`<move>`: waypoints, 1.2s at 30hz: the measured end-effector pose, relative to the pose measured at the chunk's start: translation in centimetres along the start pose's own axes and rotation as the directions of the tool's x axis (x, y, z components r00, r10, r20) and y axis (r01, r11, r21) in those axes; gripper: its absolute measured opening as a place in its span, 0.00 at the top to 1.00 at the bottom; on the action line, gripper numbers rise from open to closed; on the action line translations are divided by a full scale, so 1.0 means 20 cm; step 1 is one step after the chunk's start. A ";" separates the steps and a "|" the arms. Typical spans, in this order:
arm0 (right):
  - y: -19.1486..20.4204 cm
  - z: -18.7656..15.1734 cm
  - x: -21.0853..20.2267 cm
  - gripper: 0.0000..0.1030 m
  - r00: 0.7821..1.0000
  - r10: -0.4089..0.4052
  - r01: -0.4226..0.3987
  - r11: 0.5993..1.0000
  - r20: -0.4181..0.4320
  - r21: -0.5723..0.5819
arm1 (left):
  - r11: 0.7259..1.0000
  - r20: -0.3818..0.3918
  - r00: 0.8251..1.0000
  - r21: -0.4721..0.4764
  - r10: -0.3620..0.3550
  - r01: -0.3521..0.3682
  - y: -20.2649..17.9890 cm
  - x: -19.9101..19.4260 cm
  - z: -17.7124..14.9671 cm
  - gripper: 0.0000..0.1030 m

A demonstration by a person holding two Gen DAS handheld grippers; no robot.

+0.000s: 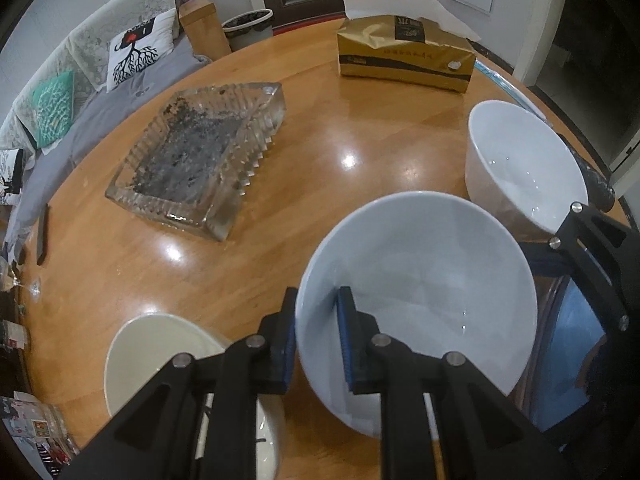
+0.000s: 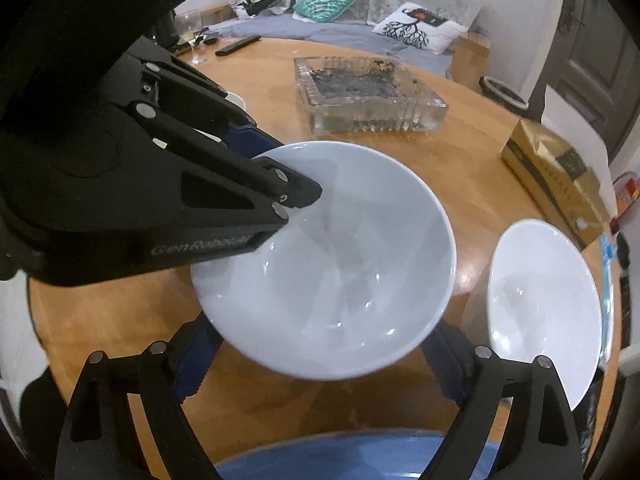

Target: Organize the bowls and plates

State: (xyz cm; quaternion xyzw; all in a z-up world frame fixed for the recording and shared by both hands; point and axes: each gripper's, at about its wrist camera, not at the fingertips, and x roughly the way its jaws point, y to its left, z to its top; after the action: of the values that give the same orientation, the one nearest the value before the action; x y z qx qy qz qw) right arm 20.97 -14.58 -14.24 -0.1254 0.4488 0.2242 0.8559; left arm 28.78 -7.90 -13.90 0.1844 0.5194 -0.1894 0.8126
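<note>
We see round table: varnished wood, glossy, lamp glare on it. Held bowl: white glazed ceramic, smooth, shiny highlights. Second white bowl and cream bowl: same glossy glaze. Ashtray: thick ribbed clear glass, rough dark grime inside. Tissue pack: crinkled gold film, sheen; white paper tissue on top. Left gripper: matt black plastic, blue ribbed pads, bright metal pins. Blue plate: smooth, we judge semi-gloss.

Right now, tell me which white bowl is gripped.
The large middle bowl: the left hand-held gripper pinches its rim. The smaller bowl and cream bowl sit free.
</note>
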 end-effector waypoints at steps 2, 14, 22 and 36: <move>0.00 0.01 0.01 0.12 1.000 -0.010 0.010 1.000 -0.002 -0.009 | 1.000 0.000 1.000 -0.001 0.001 -0.001 0.00 0.00 0.00 0.85; 0.04 0.03 -0.15 0.14 0.998 -0.026 0.027 0.999 0.064 -0.022 | 1.000 0.077 0.997 -0.007 0.023 -0.023 0.01 -0.21 -0.02 0.85; 0.18 0.12 -0.29 0.14 0.993 -0.029 0.034 0.998 0.114 -0.044 | 0.998 0.142 0.988 -0.041 0.058 -0.053 0.11 -0.44 -0.09 0.85; 0.51 0.36 -0.20 0.14 0.993 -0.009 0.024 0.992 0.121 -0.127 | 0.983 0.144 0.984 -0.165 0.106 -0.082 0.48 -0.51 -0.29 0.85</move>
State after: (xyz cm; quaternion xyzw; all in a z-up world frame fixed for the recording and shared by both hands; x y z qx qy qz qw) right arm 19.06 -3.83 -6.98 -0.1702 0.3799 0.2528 0.8734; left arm 25.08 4.51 -5.88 0.1285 0.4598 -0.1222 0.8701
